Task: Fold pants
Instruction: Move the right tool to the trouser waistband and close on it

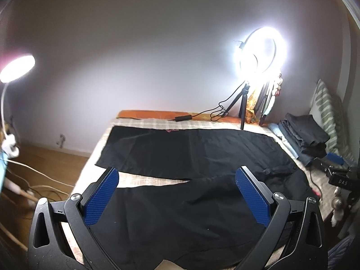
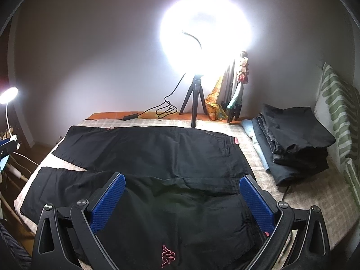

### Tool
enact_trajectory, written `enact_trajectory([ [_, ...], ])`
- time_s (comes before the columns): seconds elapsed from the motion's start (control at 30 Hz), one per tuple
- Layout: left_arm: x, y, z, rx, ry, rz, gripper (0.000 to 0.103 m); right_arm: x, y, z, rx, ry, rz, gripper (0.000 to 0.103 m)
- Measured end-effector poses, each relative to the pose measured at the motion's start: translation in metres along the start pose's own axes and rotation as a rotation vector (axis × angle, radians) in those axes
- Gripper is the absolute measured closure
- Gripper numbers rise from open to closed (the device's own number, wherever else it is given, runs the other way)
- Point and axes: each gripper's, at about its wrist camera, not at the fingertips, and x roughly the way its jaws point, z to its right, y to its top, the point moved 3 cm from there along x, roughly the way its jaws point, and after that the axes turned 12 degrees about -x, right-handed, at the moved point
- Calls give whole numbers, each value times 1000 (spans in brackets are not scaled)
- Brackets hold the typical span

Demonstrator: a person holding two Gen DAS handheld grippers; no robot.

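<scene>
Pants (image 2: 157,153): black, with a pink outlined logo (image 2: 168,256). Bed cover (image 2: 315,202): beige and white check. Far mattress edge (image 1: 153,114): orange. Gripper pads (image 2: 110,202): blue, dotted texture, on black arms. Pillow (image 2: 337,103): white with green stripes. Folded stack (image 2: 297,132): black, grey, pale blue.

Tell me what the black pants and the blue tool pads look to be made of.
Black pants: thin woven fabric, matte with a faint sheen, possibly synthetic sportswear; they lie flat with soft creases and carry a stitched pink logo. Pads on the right tool: blue, finely ribbed, probably rubber or soft plastic, though that is uncertain.
</scene>
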Motion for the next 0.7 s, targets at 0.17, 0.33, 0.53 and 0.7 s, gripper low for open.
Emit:
enact_trajectory([
  [0.17,18,8,-8,56,65,-21,0,17,3,6,11,58,-9,0],
  [0.33,37,23,-20,98,123,-26,0,34,18,7,-8,117,-3,0],
  [0.53,67,39,-41,78,168,-62,0,75,49,4,-101,167,-29,1],
  [0.7,97,48,-60,30,168,-114,4,123,79,-9,-241,202,-62,5],
])
